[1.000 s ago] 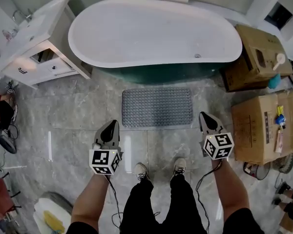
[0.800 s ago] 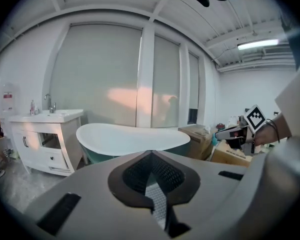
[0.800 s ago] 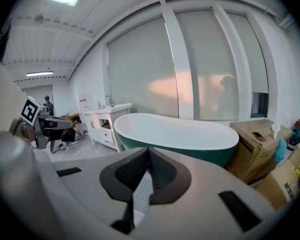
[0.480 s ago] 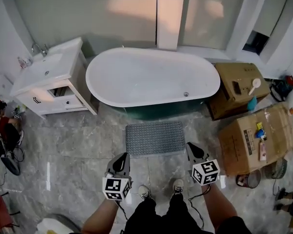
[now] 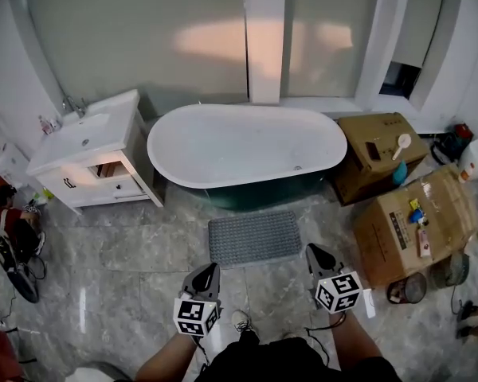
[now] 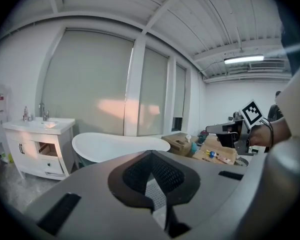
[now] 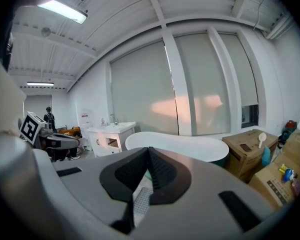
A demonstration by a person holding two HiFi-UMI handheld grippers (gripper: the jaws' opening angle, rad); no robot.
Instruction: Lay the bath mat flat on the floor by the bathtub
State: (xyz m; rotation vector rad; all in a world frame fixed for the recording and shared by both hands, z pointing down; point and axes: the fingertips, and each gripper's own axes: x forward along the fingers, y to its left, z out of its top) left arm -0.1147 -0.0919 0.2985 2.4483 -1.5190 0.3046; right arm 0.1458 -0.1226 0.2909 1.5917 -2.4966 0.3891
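Bath mat (image 5: 253, 238) lay flat on the floor (image 5: 127, 253) just beside the bathtub (image 5: 247, 146), with left gripper (image 5: 209, 267) and right gripper (image 5: 311, 251) farther from the bathtub, both closed tight and empty.

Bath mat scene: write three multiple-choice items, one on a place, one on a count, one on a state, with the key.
1. Where is the bath mat relative to the bathtub? A inside it; B flat on the floor before it; C draped over its rim.
2. How many cardboard boxes stand right of the tub? A one; B two; C four.
3. How are the left gripper and right gripper? A both shut, empty; B both clamped on the mat; C both wide open.
Key: 1 B, the head view shows it spread on the floor; 2 B, two brown boxes show; 3 A, each gripper view shows jaw tips meeting on nothing.
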